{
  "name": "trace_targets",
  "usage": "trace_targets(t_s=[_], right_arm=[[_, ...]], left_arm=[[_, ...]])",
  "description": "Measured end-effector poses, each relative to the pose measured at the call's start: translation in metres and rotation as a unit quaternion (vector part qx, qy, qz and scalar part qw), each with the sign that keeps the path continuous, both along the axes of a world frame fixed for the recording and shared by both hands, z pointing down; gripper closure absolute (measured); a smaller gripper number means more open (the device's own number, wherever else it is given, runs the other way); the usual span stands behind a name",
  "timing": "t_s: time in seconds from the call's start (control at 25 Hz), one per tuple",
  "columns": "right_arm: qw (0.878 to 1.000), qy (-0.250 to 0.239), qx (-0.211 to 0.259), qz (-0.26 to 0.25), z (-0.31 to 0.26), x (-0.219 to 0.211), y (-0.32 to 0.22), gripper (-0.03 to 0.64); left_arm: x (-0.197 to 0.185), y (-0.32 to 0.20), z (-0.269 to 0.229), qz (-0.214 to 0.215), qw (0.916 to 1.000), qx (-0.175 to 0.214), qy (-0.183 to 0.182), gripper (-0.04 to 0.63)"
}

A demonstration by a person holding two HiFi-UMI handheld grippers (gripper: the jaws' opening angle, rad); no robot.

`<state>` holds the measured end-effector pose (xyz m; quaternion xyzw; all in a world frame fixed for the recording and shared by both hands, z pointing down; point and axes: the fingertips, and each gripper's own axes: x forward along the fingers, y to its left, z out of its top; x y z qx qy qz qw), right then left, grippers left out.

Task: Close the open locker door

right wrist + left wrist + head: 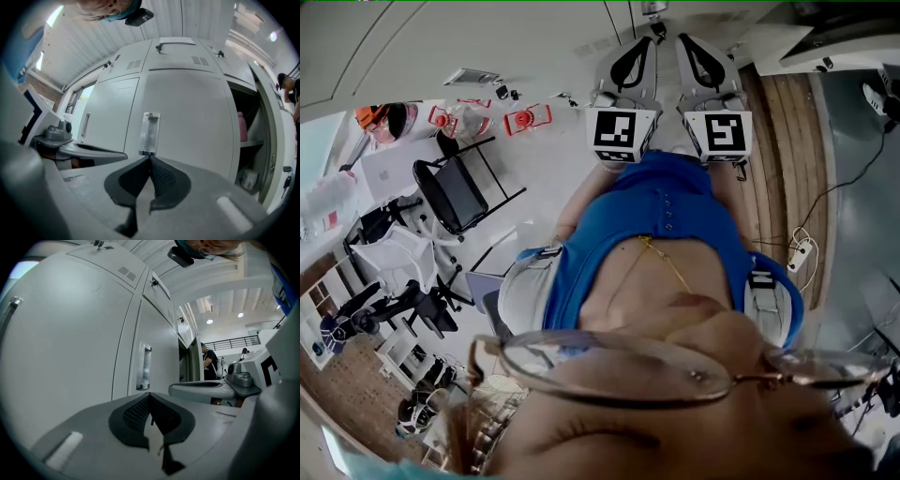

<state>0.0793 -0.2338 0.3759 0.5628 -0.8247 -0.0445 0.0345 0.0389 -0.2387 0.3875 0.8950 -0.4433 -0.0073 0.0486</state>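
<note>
The open locker door (269,140) is seen to the right of the right gripper (150,158). It is swung out from a compartment (243,101), where a pink object (242,126) sits on a shelf (251,143) and a pale container (250,178) stands below. The right gripper's jaws are pressed together on nothing, and their tips are lined up with the handle (150,133) of a closed door (192,122) straight ahead. Whether the handle is touched cannot be told. The left gripper (151,395), held just beside the right one, is likewise pressed together and empty. Black-and-white square markers (623,131) are carried on both grippers.
</note>
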Motion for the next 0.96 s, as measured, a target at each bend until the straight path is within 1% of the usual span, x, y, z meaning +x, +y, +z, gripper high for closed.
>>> trace_targets(t_s=[0.36, 0.56, 0.96], right_arm=[[1.000, 0.001, -0.002, 0.001, 0.000, 0.006, 0.003, 0.615], [1.000, -0.002, -0.001, -0.006, -0.002, 0.007, 0.005, 0.615], [1.000, -0.005, 0.002, -0.015, -0.005, 0.014, 0.015, 0.615]], left_arm=[[0.008, 0.005, -0.005, 0.006, 1.0000, 0.001, 0.003, 0.595], [0.015, 0.009, -0.003, 0.012, 0.9999, 0.000, -0.001, 0.595], [0.022, 0.017, -0.008, 0.003, 0.9999, 0.011, -0.008, 0.595]])
